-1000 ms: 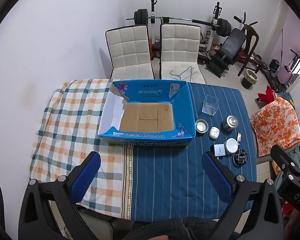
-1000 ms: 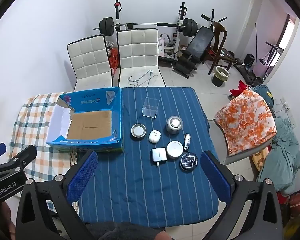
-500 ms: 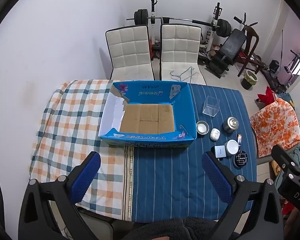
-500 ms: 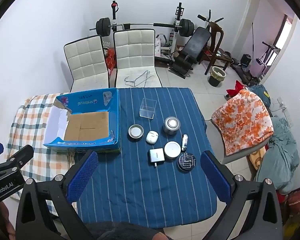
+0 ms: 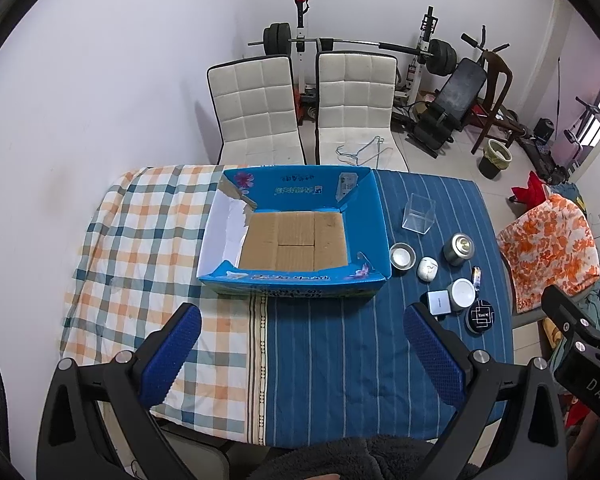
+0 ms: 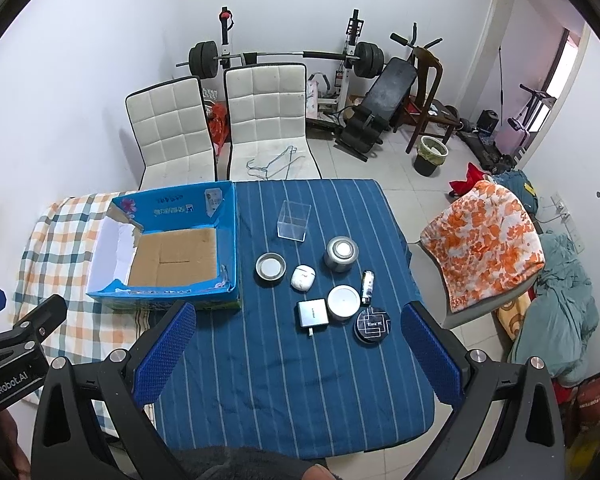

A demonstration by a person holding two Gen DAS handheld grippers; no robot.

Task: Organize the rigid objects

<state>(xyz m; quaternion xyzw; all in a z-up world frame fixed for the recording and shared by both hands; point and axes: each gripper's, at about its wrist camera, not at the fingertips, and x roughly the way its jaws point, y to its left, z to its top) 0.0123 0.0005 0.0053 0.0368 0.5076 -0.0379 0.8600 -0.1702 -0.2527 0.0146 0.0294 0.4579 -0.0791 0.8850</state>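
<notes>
We note the left gripper (image 5: 300,354) and right gripper (image 6: 296,350) both spread wide, holding nothing, touching nothing, high above the table (image 6: 284,400), near the blue box (image 6: 168,248).

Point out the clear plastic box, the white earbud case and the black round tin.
clear plastic box (image 6: 294,221), right wrist view, front wall
white earbud case (image 6: 302,277), right wrist view, lid centre
black round tin (image 6: 372,324), right wrist view, patterned lid

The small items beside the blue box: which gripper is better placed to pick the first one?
Probably the right gripper: open, with the black round case straight ahead. The left gripper faces the blue box.
</notes>
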